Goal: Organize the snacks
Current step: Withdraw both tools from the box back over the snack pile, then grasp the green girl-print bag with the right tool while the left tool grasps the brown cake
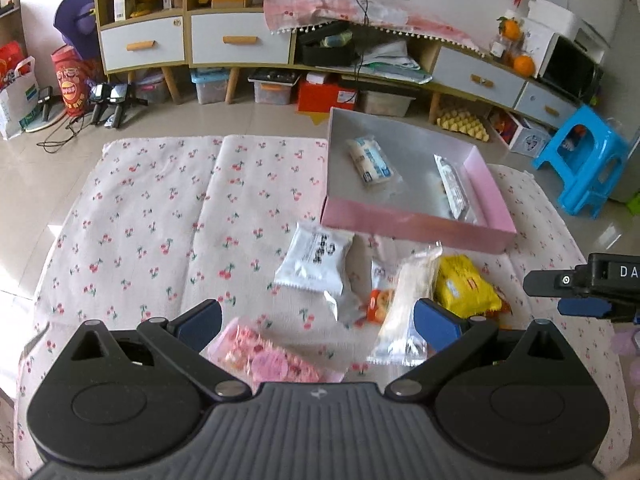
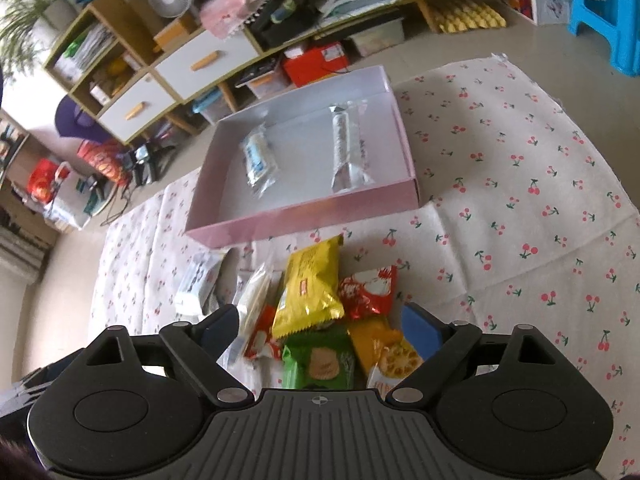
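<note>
Your right claw (image 2: 318, 326) hangs with its jaws spread wide and nothing pinched, straddling the near end of the snack heap: directly between its blue pads lie the green biscuit packet (image 2: 320, 364) and the orange cracker packet (image 2: 386, 354), probably the easiest next pick because they sit squarely in the gap. Just ahead of the pads rest the yellow packet (image 2: 308, 288) and the red packet (image 2: 368, 290), overlapping each other, so lifting one could drag its neighbour. Your left claw (image 1: 318, 326) is likewise spread and empty; the pink flowered packet (image 1: 268, 360) lies right under it between the pads, a clear long packet (image 1: 404, 312) leans against its right pad, and the white pouch (image 1: 316, 264) sits a little ahead. The white pouch carries dark printed characters, but they are too blurred to read, as is the print on the other wrappers; only the letters "DA" show on the body of the other claw at the right edge of the left view. Farther ahead of both claws stands the pink box (image 2: 304, 222), open-topped, evidently the collecting place, already holding a white-and-blue packet (image 2: 258, 156) and a silver stick packet (image 2: 346, 148). Everything rests on the cherry-print cloth (image 2: 520, 200) over the worktop.
</note>
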A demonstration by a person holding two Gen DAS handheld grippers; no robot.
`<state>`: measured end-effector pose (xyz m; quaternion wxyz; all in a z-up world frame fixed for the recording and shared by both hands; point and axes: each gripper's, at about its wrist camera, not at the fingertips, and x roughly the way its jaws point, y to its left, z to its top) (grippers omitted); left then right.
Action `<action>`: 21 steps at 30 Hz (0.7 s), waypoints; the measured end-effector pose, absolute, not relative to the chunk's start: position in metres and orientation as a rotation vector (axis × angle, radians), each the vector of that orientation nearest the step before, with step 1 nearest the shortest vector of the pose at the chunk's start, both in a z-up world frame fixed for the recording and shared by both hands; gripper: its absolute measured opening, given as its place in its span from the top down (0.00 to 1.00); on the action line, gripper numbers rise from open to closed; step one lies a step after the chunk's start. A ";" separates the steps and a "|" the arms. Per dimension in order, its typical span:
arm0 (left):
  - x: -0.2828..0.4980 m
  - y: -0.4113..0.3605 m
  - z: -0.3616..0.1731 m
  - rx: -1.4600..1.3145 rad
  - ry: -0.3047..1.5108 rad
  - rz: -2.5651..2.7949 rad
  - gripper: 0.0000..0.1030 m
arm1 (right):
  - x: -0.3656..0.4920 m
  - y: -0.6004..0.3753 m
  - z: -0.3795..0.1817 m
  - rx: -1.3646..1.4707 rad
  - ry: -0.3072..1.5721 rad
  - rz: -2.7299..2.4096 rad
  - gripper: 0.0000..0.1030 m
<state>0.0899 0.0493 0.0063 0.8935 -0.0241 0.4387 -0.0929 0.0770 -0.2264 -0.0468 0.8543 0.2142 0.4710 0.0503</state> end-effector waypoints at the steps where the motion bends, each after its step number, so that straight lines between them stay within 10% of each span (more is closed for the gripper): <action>1: 0.087 0.051 0.004 -0.048 0.912 -0.201 0.01 | 0.073 -0.225 -0.047 0.433 0.983 0.112 0.09; 21: 0.031 0.050 -0.026 0.080 1.041 -0.334 0.01 | 0.041 -0.205 -0.080 0.279 1.175 0.247 0.09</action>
